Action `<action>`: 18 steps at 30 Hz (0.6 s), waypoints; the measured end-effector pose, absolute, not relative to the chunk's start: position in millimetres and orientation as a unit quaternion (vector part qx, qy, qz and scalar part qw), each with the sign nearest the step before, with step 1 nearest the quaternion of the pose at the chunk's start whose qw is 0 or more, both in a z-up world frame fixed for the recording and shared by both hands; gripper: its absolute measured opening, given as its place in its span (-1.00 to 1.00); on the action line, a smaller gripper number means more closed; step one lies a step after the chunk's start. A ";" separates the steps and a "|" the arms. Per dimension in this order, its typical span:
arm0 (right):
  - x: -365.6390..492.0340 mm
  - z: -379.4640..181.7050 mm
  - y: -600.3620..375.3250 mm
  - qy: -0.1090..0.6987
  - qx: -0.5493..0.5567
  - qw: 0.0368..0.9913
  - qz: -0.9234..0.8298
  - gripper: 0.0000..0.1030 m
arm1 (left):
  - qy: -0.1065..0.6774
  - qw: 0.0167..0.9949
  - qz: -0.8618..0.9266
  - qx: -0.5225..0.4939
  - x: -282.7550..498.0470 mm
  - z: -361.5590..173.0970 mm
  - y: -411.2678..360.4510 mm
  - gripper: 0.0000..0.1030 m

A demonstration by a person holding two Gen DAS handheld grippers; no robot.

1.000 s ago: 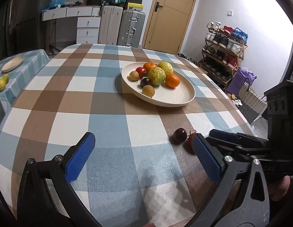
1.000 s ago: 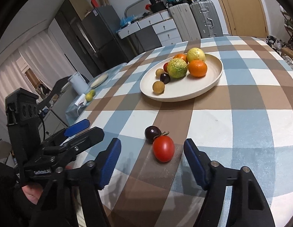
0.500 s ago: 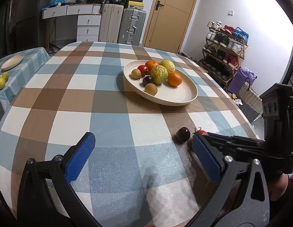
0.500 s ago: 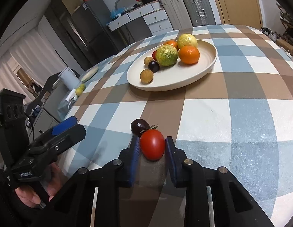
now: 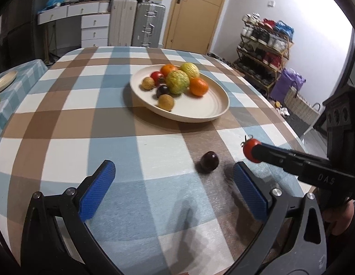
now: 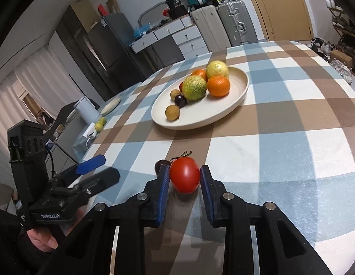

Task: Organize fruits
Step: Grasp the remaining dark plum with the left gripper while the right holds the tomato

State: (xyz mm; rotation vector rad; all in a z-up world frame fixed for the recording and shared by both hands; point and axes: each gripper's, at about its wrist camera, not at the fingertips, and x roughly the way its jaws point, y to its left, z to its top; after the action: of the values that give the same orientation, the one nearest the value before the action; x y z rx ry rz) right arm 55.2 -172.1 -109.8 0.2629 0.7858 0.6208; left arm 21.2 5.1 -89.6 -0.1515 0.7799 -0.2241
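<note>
between my right tongs [image 6: 184, 178] sits the red tomato [image 6: 184, 177], pinched by both blue pads and, from the left wrist view, lifted just clear of the checked worktop [image 6: 292, 137]. my left tongs [image 5: 170, 190] hang wide with nothing in them, low over the cloth, and the dark plum [image 5: 209, 161] lies on the worktop just ahead of them, closer to their right pad. the cream plate [image 5: 214, 112] with the other fruit is well apart, further up the worktop.

my worries: the tomato is smooth, round and soft, so too hard a squeeze could split it, and a quick swing toward the plate could let it squirt out. the plate's pile is loose; setting down against it could send a fruit rolling. the two tools are near each other, so reaching for the plum now risks a knock.
</note>
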 end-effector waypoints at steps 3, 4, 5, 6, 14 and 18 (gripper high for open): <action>55.8 -107.1 -180.3 0.369 0.130 0.872 0.293 -0.46 | 0.391 0.909 -0.128 -0.065 29.6 -92.0 -6.1 0.97; 55.5 -106.2 -182.6 0.367 0.131 0.874 0.292 -0.46 | 0.393 0.907 -0.136 -0.062 32.8 -92.6 -10.7 0.97; 56.0 -106.0 -184.5 0.365 0.131 0.875 0.291 -0.46 | 0.394 0.906 -0.140 -0.059 34.6 -92.8 -13.6 0.96; 56.5 -106.1 -186.8 0.363 0.132 0.876 0.290 -0.46 | 0.395 0.906 -0.142 -0.055 36.9 -93.1 -17.1 0.96; 62.1 -106.8 -208.8 0.358 0.147 0.879 0.280 -0.46 | 0.436 0.882 -0.175 -0.043 62.7 -106.6 -40.0 0.21; 64.5 -107.3 -215.8 0.357 0.155 0.878 0.279 -0.46 | 0.440 0.877 -0.187 -0.045 66.5 -109.0 -45.5 -0.32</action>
State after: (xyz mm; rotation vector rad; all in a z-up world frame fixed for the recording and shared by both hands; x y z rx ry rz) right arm 64.5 -215.8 -107.3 0.3224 0.7443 0.5820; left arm 66.5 -45.5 -109.0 -0.0940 0.9176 -0.3906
